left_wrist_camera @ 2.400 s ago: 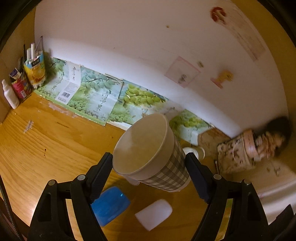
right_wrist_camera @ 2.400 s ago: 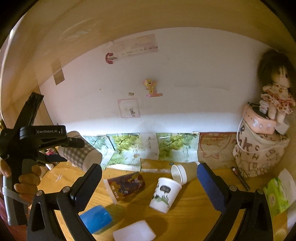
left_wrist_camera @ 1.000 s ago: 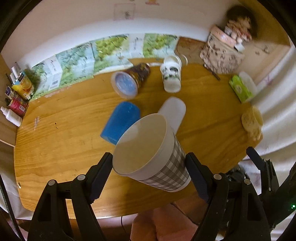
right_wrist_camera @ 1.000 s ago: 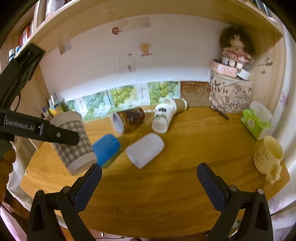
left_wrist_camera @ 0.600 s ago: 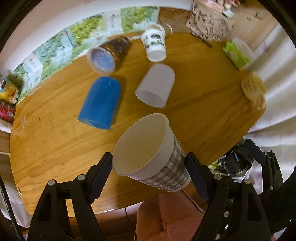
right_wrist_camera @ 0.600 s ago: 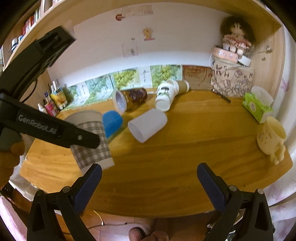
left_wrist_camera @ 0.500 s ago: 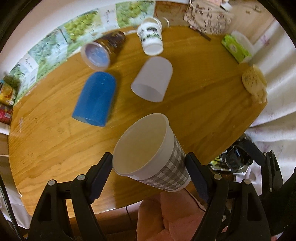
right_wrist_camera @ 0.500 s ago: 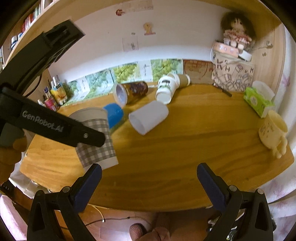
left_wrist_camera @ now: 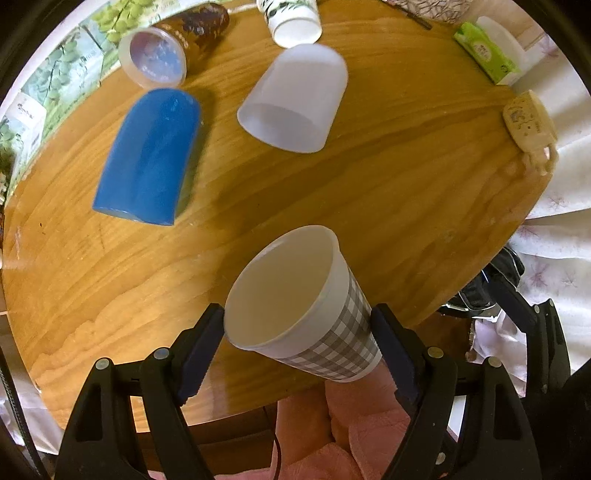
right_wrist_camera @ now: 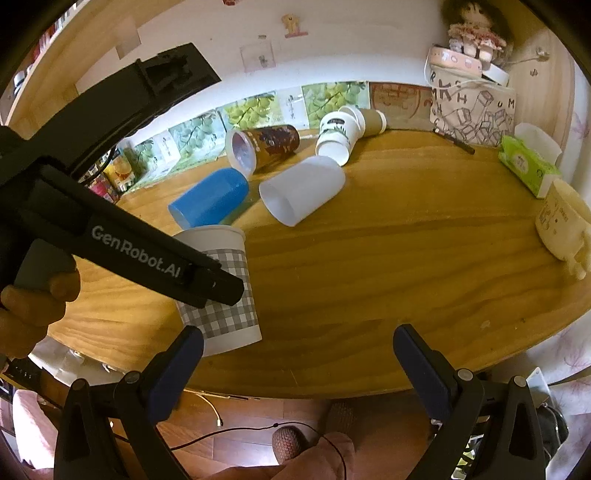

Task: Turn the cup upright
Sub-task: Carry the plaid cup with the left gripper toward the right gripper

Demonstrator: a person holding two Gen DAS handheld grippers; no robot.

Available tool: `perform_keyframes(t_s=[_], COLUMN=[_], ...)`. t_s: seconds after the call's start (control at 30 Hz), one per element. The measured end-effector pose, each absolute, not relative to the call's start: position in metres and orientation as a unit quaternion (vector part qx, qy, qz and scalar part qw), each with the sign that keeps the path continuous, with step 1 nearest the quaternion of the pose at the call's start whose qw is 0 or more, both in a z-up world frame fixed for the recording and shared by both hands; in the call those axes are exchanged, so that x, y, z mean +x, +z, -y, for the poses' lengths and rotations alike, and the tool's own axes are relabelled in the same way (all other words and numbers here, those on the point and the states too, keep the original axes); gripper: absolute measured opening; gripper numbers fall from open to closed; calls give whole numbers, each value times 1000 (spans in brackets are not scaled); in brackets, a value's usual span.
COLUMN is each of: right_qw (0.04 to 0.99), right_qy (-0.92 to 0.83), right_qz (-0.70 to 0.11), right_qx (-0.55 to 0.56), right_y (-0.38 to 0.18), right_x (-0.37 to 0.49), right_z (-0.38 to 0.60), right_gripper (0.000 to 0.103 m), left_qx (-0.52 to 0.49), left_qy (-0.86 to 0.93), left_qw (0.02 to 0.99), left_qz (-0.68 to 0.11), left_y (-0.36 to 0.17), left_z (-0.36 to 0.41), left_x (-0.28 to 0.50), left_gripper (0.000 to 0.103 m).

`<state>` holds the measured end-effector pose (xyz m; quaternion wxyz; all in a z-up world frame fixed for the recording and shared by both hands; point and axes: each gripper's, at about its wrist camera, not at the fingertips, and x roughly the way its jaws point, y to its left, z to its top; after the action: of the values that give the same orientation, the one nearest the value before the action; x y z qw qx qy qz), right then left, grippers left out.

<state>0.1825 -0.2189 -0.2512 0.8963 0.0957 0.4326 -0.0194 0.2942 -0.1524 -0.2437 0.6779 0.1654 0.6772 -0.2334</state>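
My left gripper (left_wrist_camera: pixel 297 332) is shut on a grey-checked paper cup (left_wrist_camera: pixel 295 306), held by its sides above the near edge of the wooden table (left_wrist_camera: pixel 388 192). The cup's open mouth faces up and its inside is empty. In the right wrist view the same cup (right_wrist_camera: pixel 221 295) hangs nearly upright, mouth up, in the left gripper (right_wrist_camera: pixel 207 280) at the table's front left. My right gripper (right_wrist_camera: pixel 295 365) is open and empty, over the table's front edge.
Several cups lie on their sides further back: a blue one (left_wrist_camera: pixel 147 158), a frosted white one (left_wrist_camera: pixel 295 99), a brown printed one (left_wrist_camera: pixel 173 48) and a white paper one (left_wrist_camera: pixel 291 18). A cream mug (right_wrist_camera: pixel 565 229) and a green tissue pack (right_wrist_camera: pixel 528 170) sit at the right edge.
The left gripper has turned the checked cup from tilted to nearly upright and brought it down toward the table's near edge. The right gripper has drawn back and stayed open.
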Motion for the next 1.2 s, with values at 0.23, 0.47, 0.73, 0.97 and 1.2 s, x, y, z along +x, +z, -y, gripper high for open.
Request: perform_keyframes(t_s=[0.23, 0.47, 0.73, 0.97, 1.2], right_qw=[890, 887, 885, 884, 884], right_qy=[-3, 10, 19, 26, 35], right_qz=[-444, -450, -454, -456, -454], right_qx=[104, 103, 103, 105, 103], right_y=[-257, -260, -262, -263, -263], right_x=[192, 200, 206, 210, 213], right_z=[224, 225, 224, 223, 221], right_gripper=[103, 103, 103, 103, 103], left_qx=[159, 144, 122, 112, 96], left_qy=[-231, -228, -225, -229, -244], left_qw=[668, 665, 663, 665, 673], left_qz=[-689, -696, -704, -702, -691], left_y=[-254, -264, -265, -263, -252], left_z=[159, 163, 152, 153, 149], left_x=[302, 308, 321, 318, 320], left_gripper=[84, 86, 86, 86, 86])
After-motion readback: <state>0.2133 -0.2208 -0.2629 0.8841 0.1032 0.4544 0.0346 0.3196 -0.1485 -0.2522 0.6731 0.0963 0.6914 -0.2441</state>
